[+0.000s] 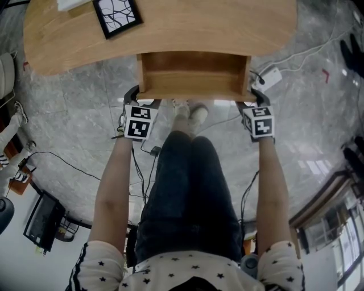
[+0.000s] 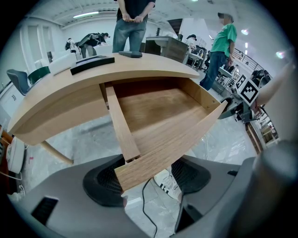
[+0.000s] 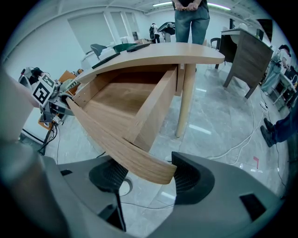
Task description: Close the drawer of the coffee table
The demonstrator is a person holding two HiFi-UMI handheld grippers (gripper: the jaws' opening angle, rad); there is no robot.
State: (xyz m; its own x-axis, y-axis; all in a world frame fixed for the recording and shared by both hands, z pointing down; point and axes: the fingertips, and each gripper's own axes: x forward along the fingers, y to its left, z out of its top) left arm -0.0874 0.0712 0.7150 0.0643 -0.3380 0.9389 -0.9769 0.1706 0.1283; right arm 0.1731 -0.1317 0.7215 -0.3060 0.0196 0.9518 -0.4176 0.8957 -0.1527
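The drawer (image 1: 193, 73), pale bare wood with nothing inside, stands pulled out from the near edge of the table (image 1: 227, 23), its curved front toward me. My left claw (image 2: 148, 179) is spread wide around the front's left end. My right claw (image 3: 146, 174) is spread wide around its right end.

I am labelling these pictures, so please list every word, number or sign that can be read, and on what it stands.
None can be read.
The marker cubes bear black-and-white square patterns, not letters.
The framed picture on the coffee table shows only black lines.
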